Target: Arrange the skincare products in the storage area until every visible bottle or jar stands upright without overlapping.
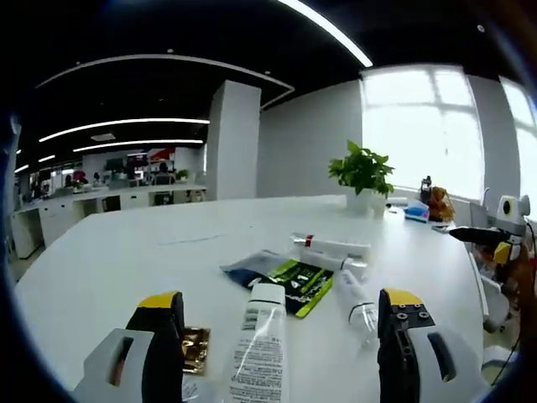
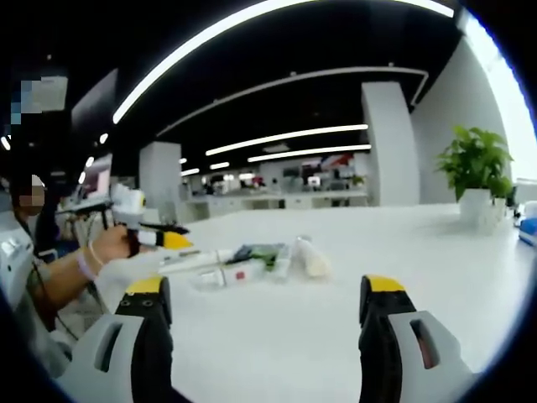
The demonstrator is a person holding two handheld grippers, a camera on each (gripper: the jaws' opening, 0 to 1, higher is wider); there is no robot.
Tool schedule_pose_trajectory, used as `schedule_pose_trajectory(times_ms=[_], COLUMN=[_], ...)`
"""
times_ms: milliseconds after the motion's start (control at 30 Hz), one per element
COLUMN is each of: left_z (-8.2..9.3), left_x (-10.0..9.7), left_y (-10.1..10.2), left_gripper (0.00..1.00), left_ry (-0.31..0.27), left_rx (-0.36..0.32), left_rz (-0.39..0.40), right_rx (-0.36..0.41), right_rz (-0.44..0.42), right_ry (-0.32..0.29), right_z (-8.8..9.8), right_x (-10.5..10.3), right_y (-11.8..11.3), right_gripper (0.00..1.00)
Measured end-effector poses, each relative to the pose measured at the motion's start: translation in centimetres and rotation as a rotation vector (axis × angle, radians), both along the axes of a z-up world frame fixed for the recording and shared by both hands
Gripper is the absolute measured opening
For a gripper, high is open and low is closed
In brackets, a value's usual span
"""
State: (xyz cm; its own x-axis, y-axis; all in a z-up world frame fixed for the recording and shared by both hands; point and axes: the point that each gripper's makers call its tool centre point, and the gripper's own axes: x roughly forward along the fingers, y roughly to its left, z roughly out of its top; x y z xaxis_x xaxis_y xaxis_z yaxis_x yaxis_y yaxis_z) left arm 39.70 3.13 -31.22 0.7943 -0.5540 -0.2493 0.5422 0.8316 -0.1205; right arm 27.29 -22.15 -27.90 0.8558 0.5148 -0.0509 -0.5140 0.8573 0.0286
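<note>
The left tongs (image 1: 281,323) are held wide open with nothing gripped, and a white tube (image 1: 258,344) is seen lying flat on the white table (image 1: 109,252) between their jaws, a small gold packet (image 1: 195,348) just beside the left jaw. Just beyond, a dark and green sachet (image 1: 294,281), a clear bottle (image 1: 357,302) and a white tube with a red band (image 1: 331,245) are laid on their sides close together. The right tongs (image 2: 268,315) are likewise spread open and empty above bare table, the same cluster of products (image 2: 252,262) lying farther ahead and to the left of their jaws, with a potted plant (image 2: 476,172) well apart at the right.
</note>
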Motion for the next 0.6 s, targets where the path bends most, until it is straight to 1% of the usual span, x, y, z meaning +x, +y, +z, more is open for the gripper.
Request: schedule_pose_trajectory(times_ms=[100, 167, 233, 300, 400, 433, 467, 600], left_z=[-0.7, -1.6, -2.4, -2.7, -3.9, -4.1, -4.3, -4.7], left_x=[0.6, 1.0, 1.2, 1.4, 1.5, 1.5, 1.7, 2.0], left_y=[-0.1, -0.1, -0.3, -0.4, -1.1, -1.2, -1.3, -1.5], left_gripper=[0.99, 0.99, 0.99, 0.99, 0.98, 0.97, 0.96, 0.94], left_ry=[0.016, 0.040, 0.066, 0.073, 0.114, 0.120, 0.114, 0.121], left_rx=[0.033, 0.066, 0.086, 0.094, 0.133, 0.144, 0.172, 0.187], left_rz=[-0.005, -0.004, -0.009, -0.014, -0.041, -0.049, -0.066, -0.066], right_rx=[0.000, 0.003, 0.008, 0.003, 0.006, 0.008, 0.011, 0.018], right_rz=[-0.001, -0.004, -0.023, -0.032, -0.040, -0.039, -0.038, -0.042], right_ry=[-0.004, -0.006, 0.004, 0.014, 0.020, 0.020, 0.020, 0.021], right_z=[0.1, 0.1, -0.3, -0.6, -0.9, -0.9, -0.9, -1.0], right_x=[-0.1, -0.2, -0.1, -0.1, -0.2, -0.3, -0.3, -0.4], right_y=[-0.1, -0.2, -0.7, -1.1, -1.5, -1.5, -1.6, -1.7], right_gripper=[0.92, 0.92, 0.92, 0.91, 0.91, 0.91, 0.91, 0.91])
